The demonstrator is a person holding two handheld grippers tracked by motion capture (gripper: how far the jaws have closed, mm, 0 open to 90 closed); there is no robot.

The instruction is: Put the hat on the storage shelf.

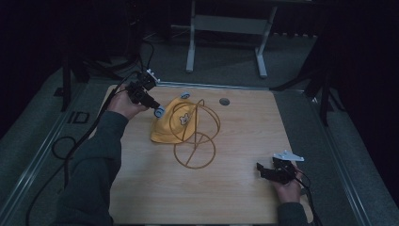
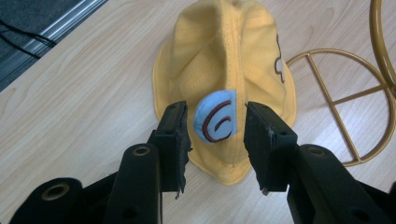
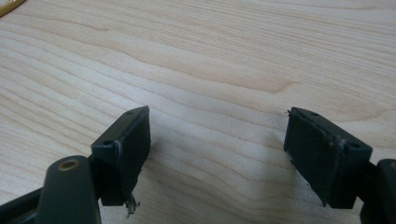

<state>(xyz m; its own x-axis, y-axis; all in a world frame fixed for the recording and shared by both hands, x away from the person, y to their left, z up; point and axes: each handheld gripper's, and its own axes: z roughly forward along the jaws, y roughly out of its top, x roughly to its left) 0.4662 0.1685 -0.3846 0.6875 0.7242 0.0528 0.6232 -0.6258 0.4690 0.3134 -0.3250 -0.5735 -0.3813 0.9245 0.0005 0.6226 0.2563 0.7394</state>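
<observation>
A person holds two grippers over a wooden tabletop [image 1: 226,188] with a yellow hat [image 1: 175,126] and a gold wire stand [image 1: 195,141].

The left gripper [image 2: 215,123] has its fingers partly open around the hat's blue ear patch [image 2: 215,122], not clamped. The right gripper [image 3: 217,140] rests near the tabletop's right front corner, fingers wide apart, holding nothing. The hat lies left of centre, against the stand.

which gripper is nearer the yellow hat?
Left. The left gripper brackets the blue ear on the yellow hat, jaws open. The right gripper rests far off near the table's right front, open.
</observation>
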